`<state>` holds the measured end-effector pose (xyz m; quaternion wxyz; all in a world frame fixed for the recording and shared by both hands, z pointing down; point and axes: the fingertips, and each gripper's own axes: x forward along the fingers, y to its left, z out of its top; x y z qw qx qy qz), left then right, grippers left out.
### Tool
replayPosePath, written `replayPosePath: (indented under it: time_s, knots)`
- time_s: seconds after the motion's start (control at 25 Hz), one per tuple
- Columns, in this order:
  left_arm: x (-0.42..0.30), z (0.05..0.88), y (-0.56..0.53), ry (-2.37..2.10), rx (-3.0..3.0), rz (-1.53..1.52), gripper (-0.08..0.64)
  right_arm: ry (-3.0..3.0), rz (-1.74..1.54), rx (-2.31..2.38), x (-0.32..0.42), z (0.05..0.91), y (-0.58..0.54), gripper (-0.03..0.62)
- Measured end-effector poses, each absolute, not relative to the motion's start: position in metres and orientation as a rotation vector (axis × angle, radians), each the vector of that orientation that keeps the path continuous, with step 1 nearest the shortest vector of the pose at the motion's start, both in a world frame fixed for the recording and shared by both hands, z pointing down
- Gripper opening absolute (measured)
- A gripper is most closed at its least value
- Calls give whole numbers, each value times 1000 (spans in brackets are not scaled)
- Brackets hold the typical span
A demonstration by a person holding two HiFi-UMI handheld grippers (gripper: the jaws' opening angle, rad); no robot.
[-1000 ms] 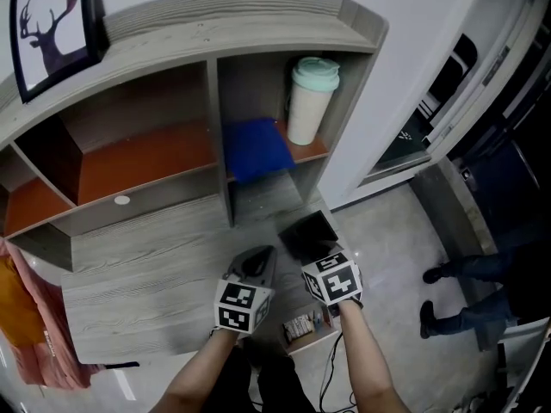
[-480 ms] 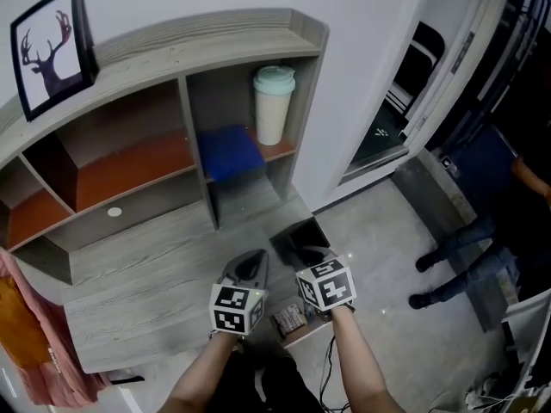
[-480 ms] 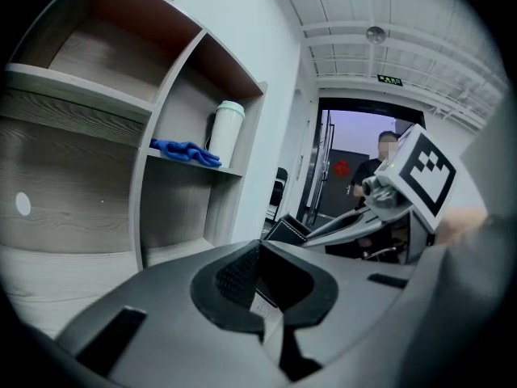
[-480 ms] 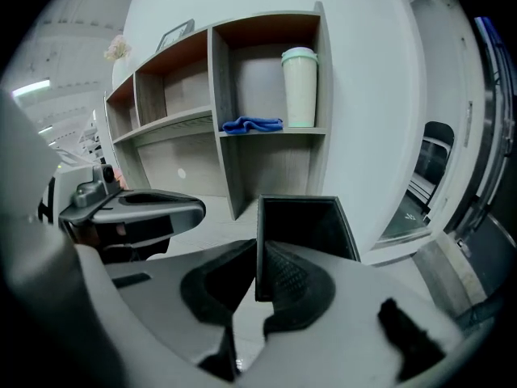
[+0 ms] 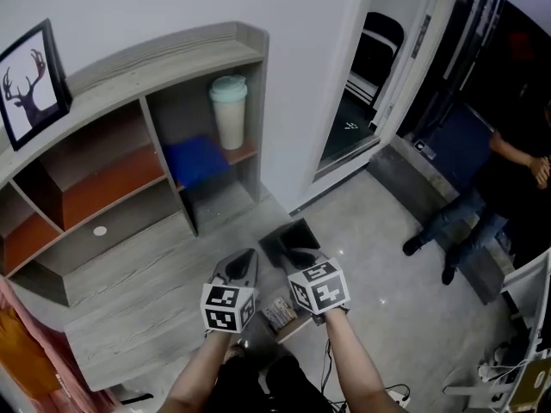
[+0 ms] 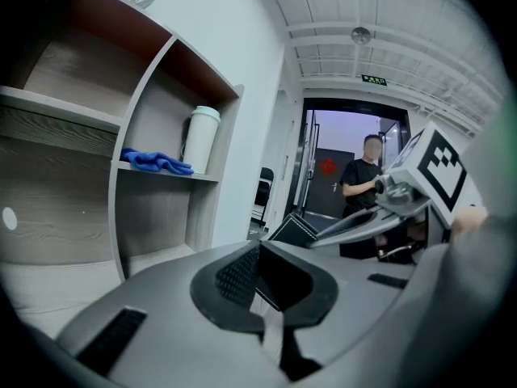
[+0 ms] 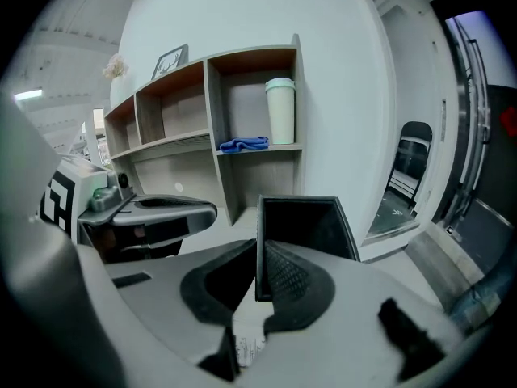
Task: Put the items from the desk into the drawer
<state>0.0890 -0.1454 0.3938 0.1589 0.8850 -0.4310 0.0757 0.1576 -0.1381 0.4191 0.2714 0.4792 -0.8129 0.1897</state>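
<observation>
Right gripper (image 5: 301, 255) clamped on black box (image 5: 288, 235) wall; left gripper (image 5: 245, 259) clenched shut. Grey wood desk (image 5: 129, 325) 9 o'clock, shelves (image 5: 151, 136) 11 o'clock, person (image 5: 508, 170) on grey floor (image 5: 379, 248) 3 o'clock.

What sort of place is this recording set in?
Likely an office or lab corner staged as a home study: a wood-grain desk with a shelf unit, a framed deer picture, and a doorway under a green exit sign.
</observation>
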Motion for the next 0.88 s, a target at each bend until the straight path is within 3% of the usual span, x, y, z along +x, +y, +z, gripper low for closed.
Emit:
replayPosePath:
  time_s: [0.88]
  knots:
    - [186, 440, -80, -955, 2577, 344, 9, -2038, 682, 1432, 249, 466, -58, 37]
